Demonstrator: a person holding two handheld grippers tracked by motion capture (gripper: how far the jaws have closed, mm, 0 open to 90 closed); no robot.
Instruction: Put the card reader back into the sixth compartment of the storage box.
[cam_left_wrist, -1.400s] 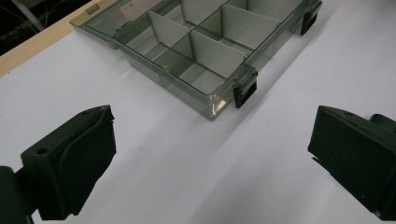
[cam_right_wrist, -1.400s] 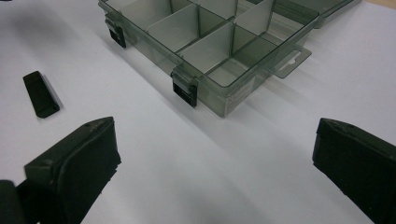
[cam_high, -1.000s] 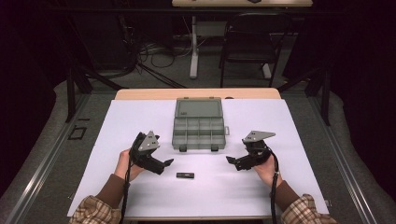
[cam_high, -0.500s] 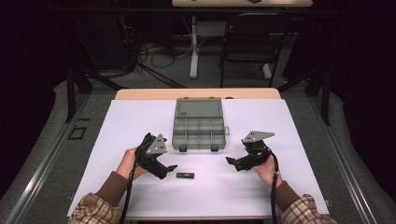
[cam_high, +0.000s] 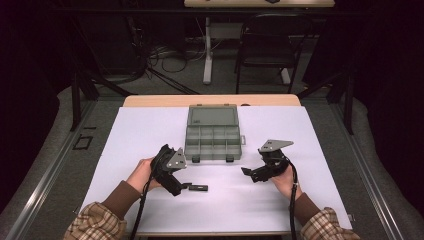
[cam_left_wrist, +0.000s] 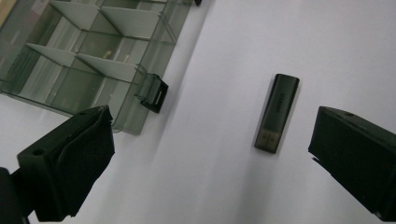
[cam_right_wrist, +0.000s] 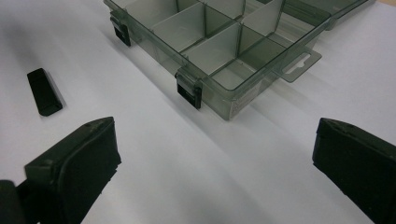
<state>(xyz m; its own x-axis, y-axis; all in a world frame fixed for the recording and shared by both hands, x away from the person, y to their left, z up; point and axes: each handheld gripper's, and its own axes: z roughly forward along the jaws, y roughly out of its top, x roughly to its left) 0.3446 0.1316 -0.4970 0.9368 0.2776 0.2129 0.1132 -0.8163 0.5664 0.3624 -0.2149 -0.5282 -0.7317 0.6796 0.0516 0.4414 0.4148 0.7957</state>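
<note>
Since earlier, the left gripper (cam_high: 186, 186) has been moved beside the USB stick (cam_high: 200, 188), jaws spread; right gripper (cam_high: 248, 172) likewise spread; nothing gripped, organizer box (cam_high: 213, 149) unfilled at frame centre.

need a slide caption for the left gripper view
Open left gripper approaching a black USB stick beside the clear compartment box.

Through the right gripper view I see my right gripper (cam_right_wrist: 212, 172) with its jaws spread wide over the white table (cam_right_wrist: 187, 177). Ahead, between them, sits the open compartment box (cam_right_wrist: 219, 42). Beyond my left-hand jaw lies a small black USB stick (cam_right_wrist: 44, 92), apart from the box.
</note>
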